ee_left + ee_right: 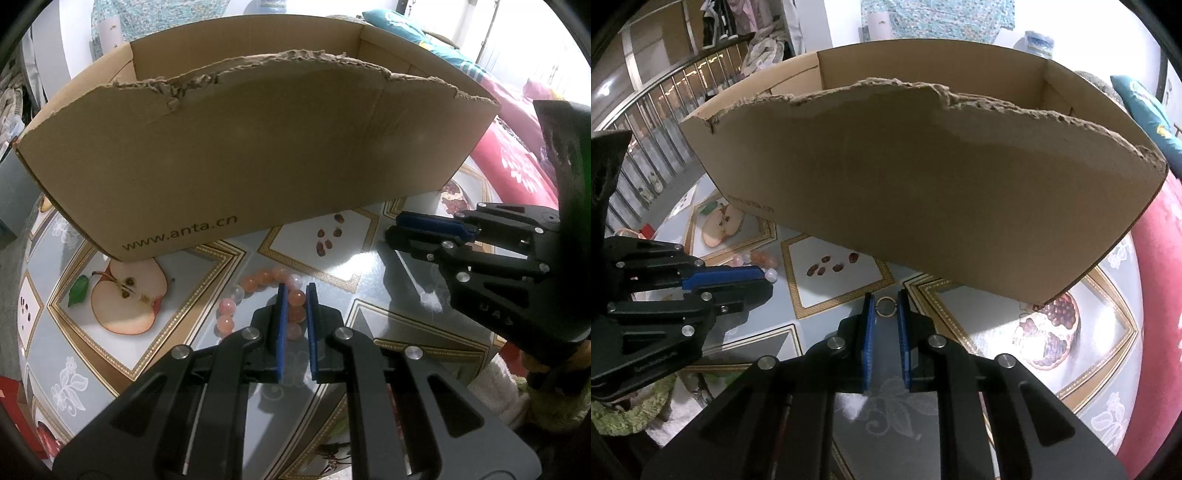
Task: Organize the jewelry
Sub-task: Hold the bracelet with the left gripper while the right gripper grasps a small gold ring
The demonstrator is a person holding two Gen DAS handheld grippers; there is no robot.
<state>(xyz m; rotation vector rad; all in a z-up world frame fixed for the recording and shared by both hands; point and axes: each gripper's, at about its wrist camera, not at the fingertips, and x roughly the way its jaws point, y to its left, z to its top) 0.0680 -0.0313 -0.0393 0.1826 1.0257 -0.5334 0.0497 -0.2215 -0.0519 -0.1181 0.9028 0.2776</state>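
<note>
Fruit-print tabletop [207, 269] — left gripper [295, 291] clamps pink-bead bracelet [258, 280], right gripper [885, 301] pinches gold ring [885, 306].

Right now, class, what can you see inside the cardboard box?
Only the bare inner walls of the cardboard box show above its torn front edge. That front wall hides the floor, so whether any jewelry already lies inside cannot be told.

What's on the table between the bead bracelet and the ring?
Only bare tablecloth with printed seeds; the right wrist view shows bead bracelet and ring.
</note>
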